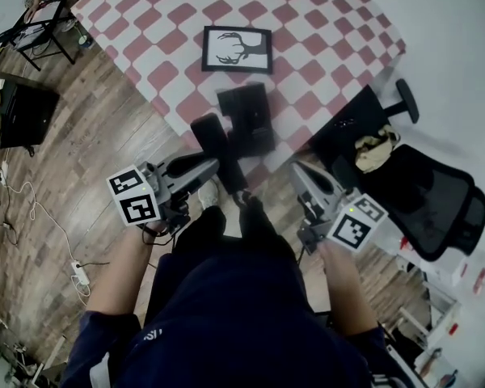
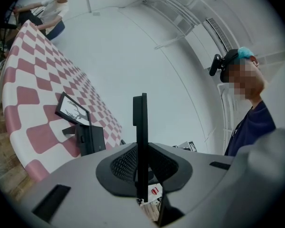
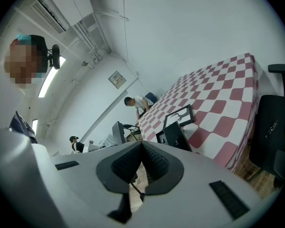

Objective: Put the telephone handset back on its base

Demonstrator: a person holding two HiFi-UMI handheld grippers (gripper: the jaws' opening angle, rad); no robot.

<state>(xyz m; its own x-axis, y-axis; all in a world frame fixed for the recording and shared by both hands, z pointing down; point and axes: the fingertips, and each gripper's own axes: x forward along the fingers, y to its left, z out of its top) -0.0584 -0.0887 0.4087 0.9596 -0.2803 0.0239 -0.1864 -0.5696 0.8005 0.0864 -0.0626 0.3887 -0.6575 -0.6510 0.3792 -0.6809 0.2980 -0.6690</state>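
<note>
The black telephone handset [image 1: 220, 150] hangs just off the table's near edge, and my left gripper [image 1: 212, 166] is shut on it. In the left gripper view the handset [image 2: 141, 122] stands edge-on, as a thin black bar clamped between the jaws of the left gripper [image 2: 141, 151]. The black telephone base [image 1: 247, 116] sits on the red-and-white checked table [image 1: 323, 31], just beyond the handset; the base [image 2: 90, 138] [image 3: 174, 136] is seen from both grippers. My right gripper [image 1: 296, 170] [image 3: 142, 146] hovers right of the handset, off the table edge, its jaws shut with nothing between them.
A framed antler picture [image 1: 237, 49] lies behind the base. A black office chair [image 1: 424, 188] stands close at the right, by the table's corner. Wooden floor with cables and a power strip [image 1: 79, 275] lies at the left. People are at the table's far end [image 2: 52, 11].
</note>
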